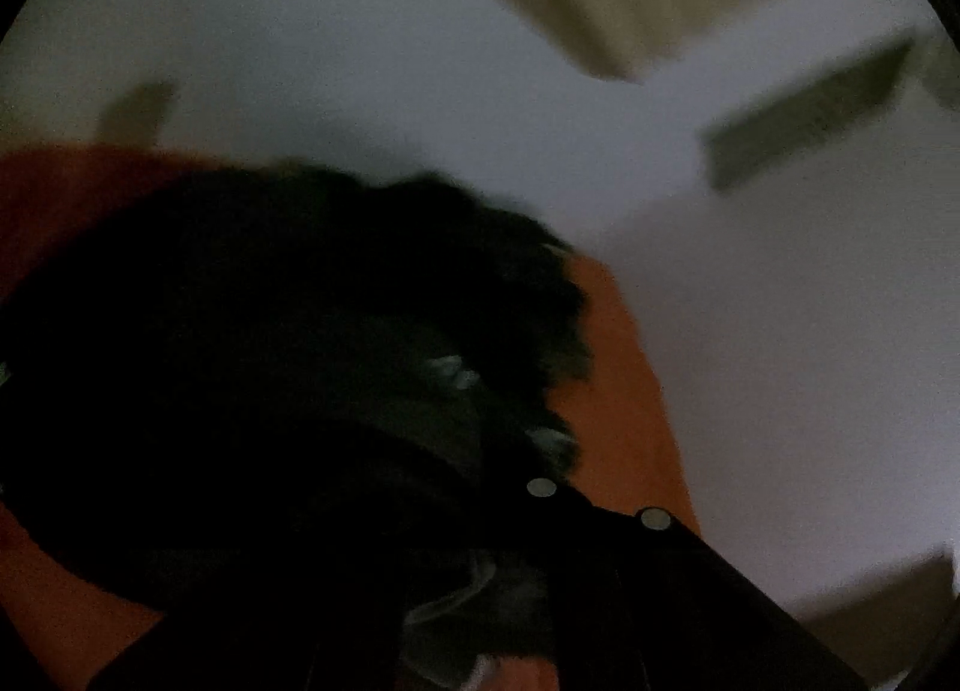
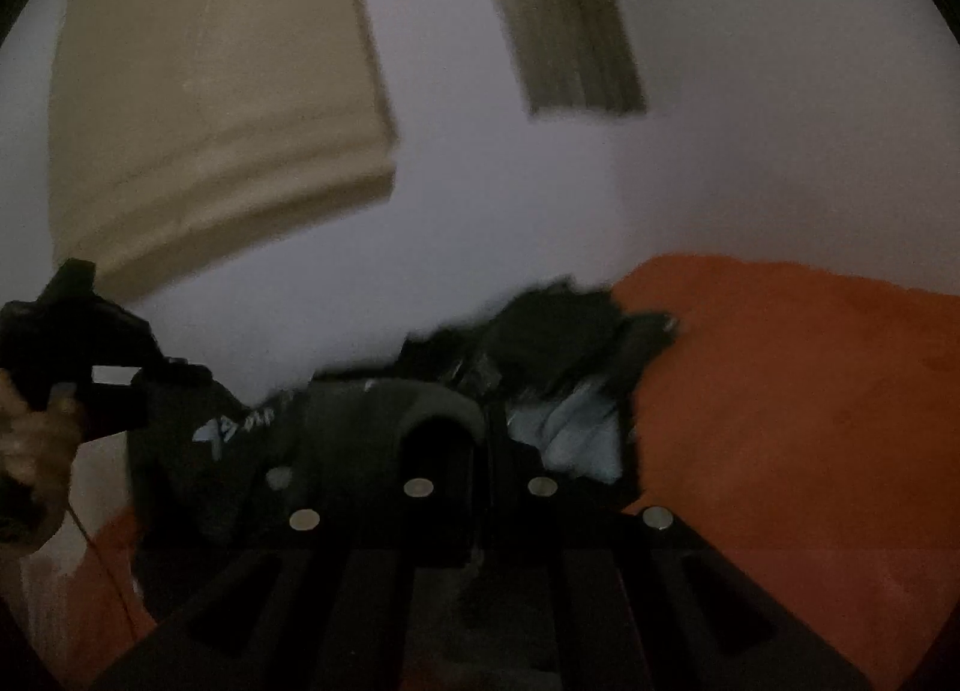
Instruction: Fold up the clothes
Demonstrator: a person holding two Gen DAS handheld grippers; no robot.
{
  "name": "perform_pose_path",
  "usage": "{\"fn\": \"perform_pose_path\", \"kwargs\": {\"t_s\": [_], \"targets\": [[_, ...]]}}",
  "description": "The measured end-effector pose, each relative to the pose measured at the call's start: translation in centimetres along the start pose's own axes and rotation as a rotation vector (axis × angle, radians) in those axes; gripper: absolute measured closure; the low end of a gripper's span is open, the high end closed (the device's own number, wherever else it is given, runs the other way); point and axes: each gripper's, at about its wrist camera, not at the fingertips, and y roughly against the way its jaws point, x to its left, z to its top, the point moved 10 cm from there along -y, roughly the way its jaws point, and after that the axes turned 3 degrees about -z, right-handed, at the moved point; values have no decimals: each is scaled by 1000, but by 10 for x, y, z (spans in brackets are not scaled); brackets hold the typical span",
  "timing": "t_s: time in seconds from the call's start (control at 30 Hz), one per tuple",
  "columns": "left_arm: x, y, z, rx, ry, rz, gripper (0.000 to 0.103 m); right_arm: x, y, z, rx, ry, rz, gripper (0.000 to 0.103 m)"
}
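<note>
A black garment [image 1: 270, 331] with pale print fills the lower left of the dim, blurred left wrist view. It drapes over my left gripper [image 1: 498, 409] and hides its fingers. In the right wrist view the same garment [image 2: 210, 439] stretches from the left gripper [image 2: 78, 355], held by a hand [image 2: 30, 439] at the far left, across to my right gripper [image 2: 492, 391]. The right gripper's jaws stand close together with the cloth bunched between and above them [image 2: 558, 325]. Both grippers hold the garment up off the orange cover [image 2: 780, 403].
The orange cover [image 1: 618, 391] spreads below and to the right. Behind is a white wall [image 2: 750, 121] with a beige panel [image 2: 210, 91] and a grey-green strip [image 2: 564, 19]. Both views are tilted upward and motion-blurred.
</note>
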Motion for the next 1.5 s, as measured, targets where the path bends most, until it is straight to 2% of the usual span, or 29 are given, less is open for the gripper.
{"fn": "perform_pose_path", "kwargs": {"t_s": [0.13,0.2,0.3,0.37,0.6,0.7,0.77,0.9,1.03,1.07,1.17,1.23,1.3,1.43,1.5], "targets": [[-108,6,-24,11,-184,-144,99,-45,37,32,-87,-12,-101,101],[-148,12,-46,5,-205,-242,99,-70,61,48,-139,11,-168,101],[-206,-16,-66,35,-247,-333,99,-113,107,65,-202,48,-277,101],[-240,-31,-87,96,-289,-392,99,-146,141,72,-229,53,-353,101],[-305,-24,-220,378,-372,-567,99,-277,284,87,-305,-18,-683,101],[-331,-19,-277,501,-406,-640,99,-324,345,87,-296,-63,-810,101],[-350,-16,-303,558,-419,-693,99,-347,388,86,-292,-79,-884,101],[-389,-8,-346,651,-434,-803,99,-373,481,87,-306,-52,-1024,101],[-414,14,-384,735,-474,-915,99,-348,572,97,-411,45,-1129,101],[-408,10,-395,762,-487,-906,99,-338,589,99,-419,86,-1158,101],[-353,-29,-441,854,-519,-738,98,-326,616,92,-370,149,-1192,101],[-315,-53,-470,912,-538,-624,98,-334,619,65,-284,122,-1185,101],[-278,-76,-498,968,-556,-509,98,-353,608,20,-182,42,-1168,101],[-202,-120,-552,1072,-588,-275,98,-391,570,-95,46,-137,-1120,101],[-164,-140,-578,1120,-601,-156,98,-403,552,-151,129,-278,-1085,101]]}}
